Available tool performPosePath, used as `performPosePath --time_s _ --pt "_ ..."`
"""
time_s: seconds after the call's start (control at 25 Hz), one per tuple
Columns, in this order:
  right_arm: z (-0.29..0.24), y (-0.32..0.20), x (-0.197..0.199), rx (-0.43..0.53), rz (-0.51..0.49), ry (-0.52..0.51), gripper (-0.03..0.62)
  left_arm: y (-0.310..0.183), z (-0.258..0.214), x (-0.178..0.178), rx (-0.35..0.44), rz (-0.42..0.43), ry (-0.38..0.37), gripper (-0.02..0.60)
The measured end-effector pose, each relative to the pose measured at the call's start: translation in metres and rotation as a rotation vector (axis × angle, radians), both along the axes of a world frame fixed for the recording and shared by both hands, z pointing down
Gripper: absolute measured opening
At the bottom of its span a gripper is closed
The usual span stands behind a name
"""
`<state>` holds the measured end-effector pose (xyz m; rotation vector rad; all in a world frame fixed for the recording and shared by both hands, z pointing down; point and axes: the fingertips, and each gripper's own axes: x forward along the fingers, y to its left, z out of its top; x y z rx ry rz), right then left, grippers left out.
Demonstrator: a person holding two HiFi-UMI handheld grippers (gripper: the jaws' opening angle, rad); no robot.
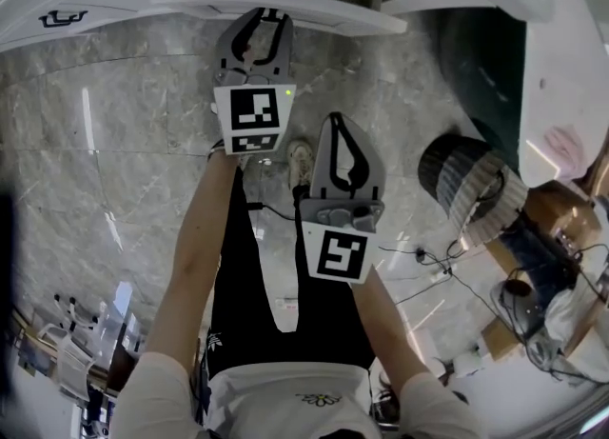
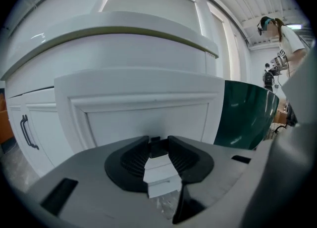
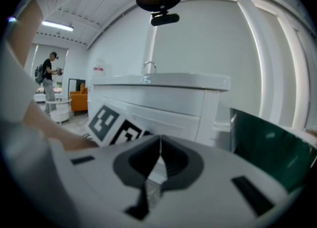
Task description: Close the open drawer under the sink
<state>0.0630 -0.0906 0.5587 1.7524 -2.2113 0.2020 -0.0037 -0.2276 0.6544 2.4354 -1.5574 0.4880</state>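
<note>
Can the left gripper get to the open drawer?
Probably yes. The left gripper points straight at the drawer front with nothing in the way; the green bin stands off to the side.

holding the left gripper (image 1: 263,16) (image 2: 158,141) far out in front, jaws apart, nothing between them. holding the right gripper (image 1: 335,119) (image 3: 159,141) closer to the body and to the right, jaws pressed together, empty. both tipped a little down. reaching forward with the bare left arm (image 1: 198,237), nearly straight. keeping the bare right arm (image 1: 383,325) shorter and more bent. showing a black and white marker cube on the back of each gripper, left one (image 1: 252,115) ahead of right one (image 1: 338,254)
</note>
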Motion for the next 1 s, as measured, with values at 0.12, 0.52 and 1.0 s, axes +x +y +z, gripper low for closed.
performPosePath --time_s 0.12,0.52,1.0 --pt "-0.003 -0.004 0.004 0.001 0.002 -0.001 0.029 -0.021 -0.001 0.003 0.01 -0.008 -0.015 0.141" --pt "-0.005 -0.014 0.019 0.017 0.031 -0.003 0.029 -0.036 0.004 0.006 0.013 -0.026 -0.015 0.141" --pt "-0.004 -0.016 0.016 0.003 0.037 -0.013 0.029 -0.042 0.003 0.009 0.013 -0.004 -0.016 0.141"
